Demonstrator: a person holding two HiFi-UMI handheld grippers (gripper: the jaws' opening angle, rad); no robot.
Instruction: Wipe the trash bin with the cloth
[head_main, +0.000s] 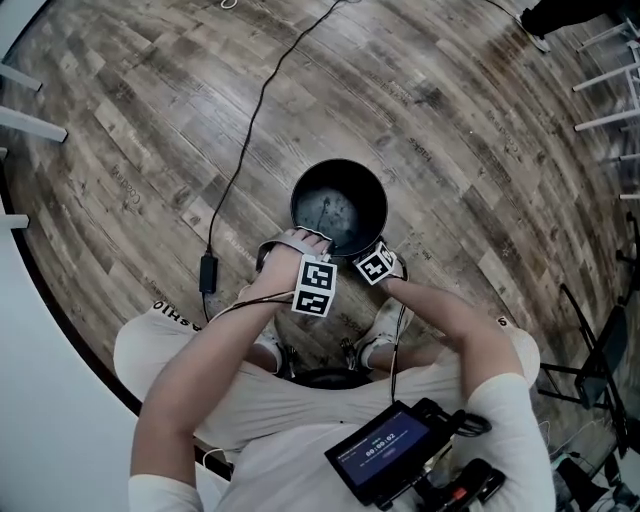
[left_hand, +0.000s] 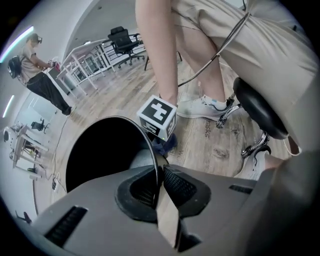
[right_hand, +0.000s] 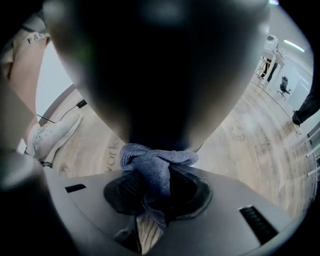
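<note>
A round black trash bin (head_main: 296, 200) stands upright on the wood floor, open and empty. My left gripper (head_main: 303, 240) is at its near rim; in the left gripper view the jaws (left_hand: 159, 180) are shut on the thin rim (left_hand: 154, 155), one jaw inside and one outside. My right gripper (head_main: 378, 262) is low at the bin's near-right outer side. It (right_hand: 152, 187) is shut on a bunched blue-grey cloth (right_hand: 155, 162), which touches the bin's dark outer wall (right_hand: 160, 75). The left gripper view also shows the cloth (left_hand: 166, 145) beneath the right gripper's marker cube (left_hand: 157, 116).
A black cable (head_main: 250, 130) with an adapter (head_main: 208, 272) runs across the floor left of the bin. The holder's white shoes (left_hand: 202, 106) and a black stool (left_hand: 260, 107) are just behind the bin. A folding chair (head_main: 600, 350) stands at right; another person (left_hand: 42, 75) stands far off.
</note>
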